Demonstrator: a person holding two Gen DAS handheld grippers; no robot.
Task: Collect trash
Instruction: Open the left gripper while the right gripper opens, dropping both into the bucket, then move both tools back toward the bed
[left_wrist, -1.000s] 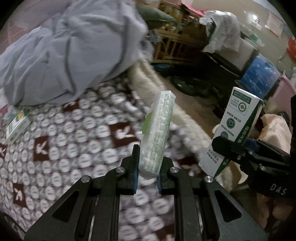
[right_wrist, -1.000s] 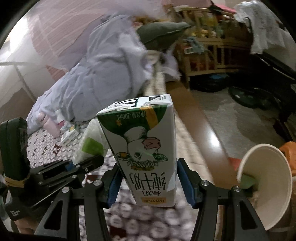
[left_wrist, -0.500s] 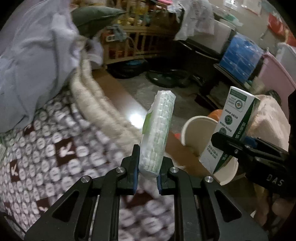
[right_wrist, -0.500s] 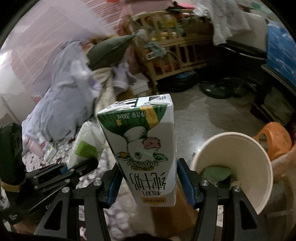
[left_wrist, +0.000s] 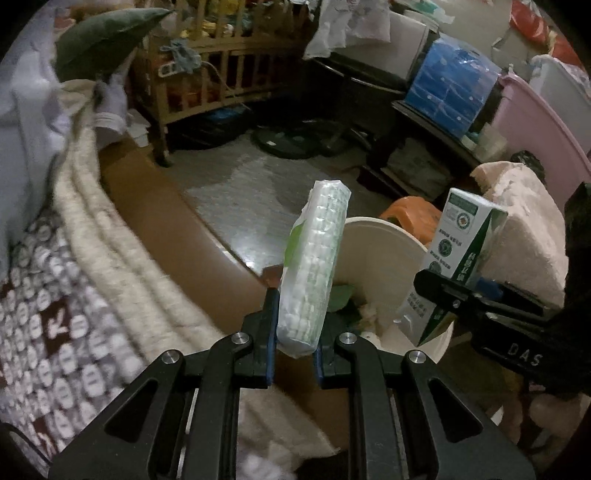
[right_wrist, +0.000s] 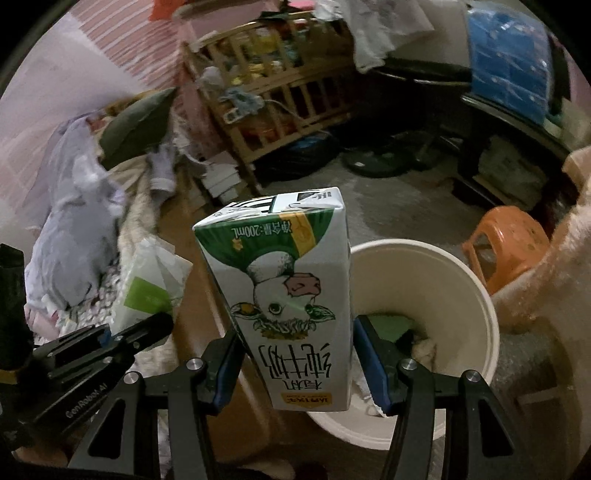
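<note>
Both grippers are carrying trash and hanging by the white bin (right_wrist: 476, 295) on the floor beside the bed (left_wrist: 66, 295).

Left gripper (left_wrist: 293, 354): jaws nearly closed, clamping the lower end of a tissue pack (left_wrist: 314, 266); pack is standing upright, its top leaning slightly right, in front of the bin's near rim.

Right gripper (right_wrist: 295, 373): jaws spread about a carton's width, pinching the milk carton (right_wrist: 284, 295) on both sides; carton is upside down, sitting left of the bin mouth in the right wrist view.

Bin is already holding some scraps, green and white bits; can't tell what they are.

Step in hand, judging: drop-off. Neither item is in the bin yet.

Next move is likely calling for shifting each gripper over the opening, tipping forward, then opening the jaws. One at a time seems safer, since the grippers are crowding close together. Tissue pack is soft and may cling to a pad.
</note>
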